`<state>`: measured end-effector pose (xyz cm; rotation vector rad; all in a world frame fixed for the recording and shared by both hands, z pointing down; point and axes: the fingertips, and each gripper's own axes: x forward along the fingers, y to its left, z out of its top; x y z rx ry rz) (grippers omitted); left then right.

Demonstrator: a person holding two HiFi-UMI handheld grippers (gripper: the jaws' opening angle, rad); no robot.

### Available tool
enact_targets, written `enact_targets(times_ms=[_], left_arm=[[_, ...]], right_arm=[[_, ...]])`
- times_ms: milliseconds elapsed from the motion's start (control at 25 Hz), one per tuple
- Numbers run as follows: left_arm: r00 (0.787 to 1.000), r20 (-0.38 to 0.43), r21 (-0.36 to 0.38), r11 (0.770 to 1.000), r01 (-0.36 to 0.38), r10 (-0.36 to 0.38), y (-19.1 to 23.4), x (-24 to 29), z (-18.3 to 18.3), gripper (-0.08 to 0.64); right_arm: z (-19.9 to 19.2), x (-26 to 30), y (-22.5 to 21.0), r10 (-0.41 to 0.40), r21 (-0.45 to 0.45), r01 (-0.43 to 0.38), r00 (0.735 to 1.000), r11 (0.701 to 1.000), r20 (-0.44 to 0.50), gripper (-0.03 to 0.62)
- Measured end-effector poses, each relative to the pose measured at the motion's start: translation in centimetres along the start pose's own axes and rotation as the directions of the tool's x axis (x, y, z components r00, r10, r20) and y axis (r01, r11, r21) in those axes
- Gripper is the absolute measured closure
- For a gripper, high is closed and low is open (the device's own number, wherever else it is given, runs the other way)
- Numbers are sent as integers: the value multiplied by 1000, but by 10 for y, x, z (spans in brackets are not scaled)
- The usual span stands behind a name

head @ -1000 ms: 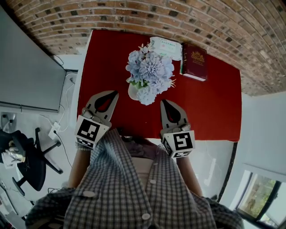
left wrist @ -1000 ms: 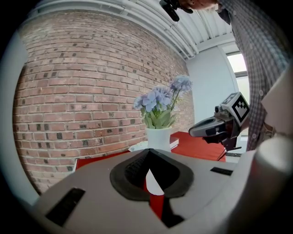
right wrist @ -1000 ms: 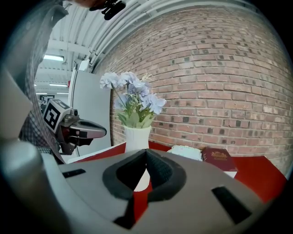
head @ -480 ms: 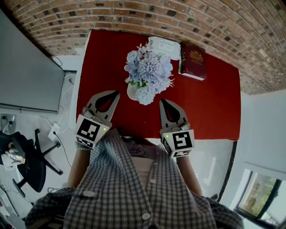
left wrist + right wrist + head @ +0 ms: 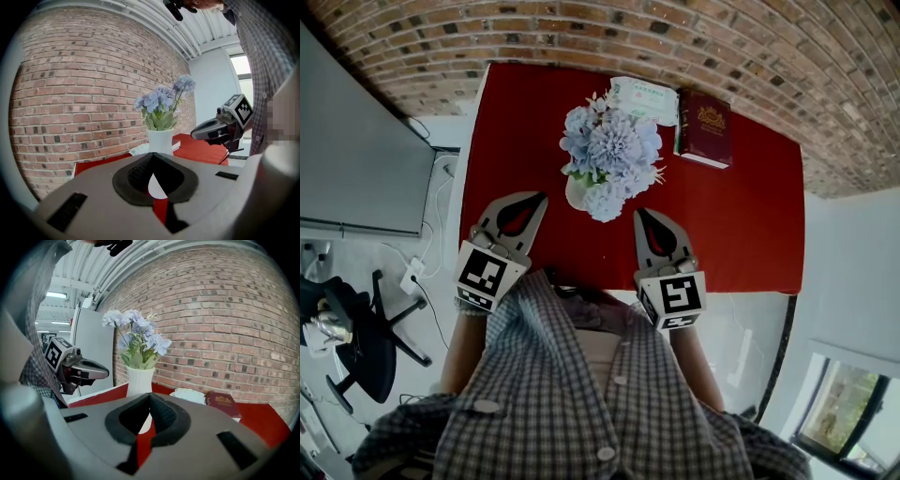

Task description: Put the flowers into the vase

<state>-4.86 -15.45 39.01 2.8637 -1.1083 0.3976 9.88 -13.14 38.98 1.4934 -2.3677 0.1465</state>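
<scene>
Bright even daylight, soft shadows, strong fisheye bending at edges, dark vignetted corners

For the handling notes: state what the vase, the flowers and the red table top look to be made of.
Vase: likely glazed ceramic, or plastic; plain white, opaque, smooth.
Flowers: probably artificial fabric; pale blue clusters, uniform and matte, though real cannot be excluded.
Red table top: looks like matte cloth or felt; flat even colour, no glare.

Red tabletop [image 5: 741,225] lies bare either side of the white ceramic vase [image 5: 576,193] of pale-blue flowers [image 5: 611,148]; a maroon book [image 5: 706,128] and white packet [image 5: 645,99] block behind.
</scene>
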Motion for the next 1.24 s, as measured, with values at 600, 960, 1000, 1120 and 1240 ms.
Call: enact_targets(times_ms=[600,960,1000,1120,1240], left_arm=[[1000,6,0,1000,-6,6,1,0,2,552],[1000,7,-1,1000,-9,9,1,-1,2,552],[1000,7,-1,1000,-9,9,1,-1,1,552],[1000,7,-2,1000,-9,9,1,-1,1,552],[1000,7,-5,1000,-10,10,1,-1,1,552]], right_arm=[[-3,-3,0,0,1,0,1000,1000,-7,586],[-6,-2,1,3,-1,-3,1000,1000,-14,586],[-6,-3,1,4,-1,-4,1000,1000,-15,586],[-7,-3,2,5,-2,-5,1000,1000,-18,586],[-7,-3,2,6,-1,-7,1000,1000,-20,586]])
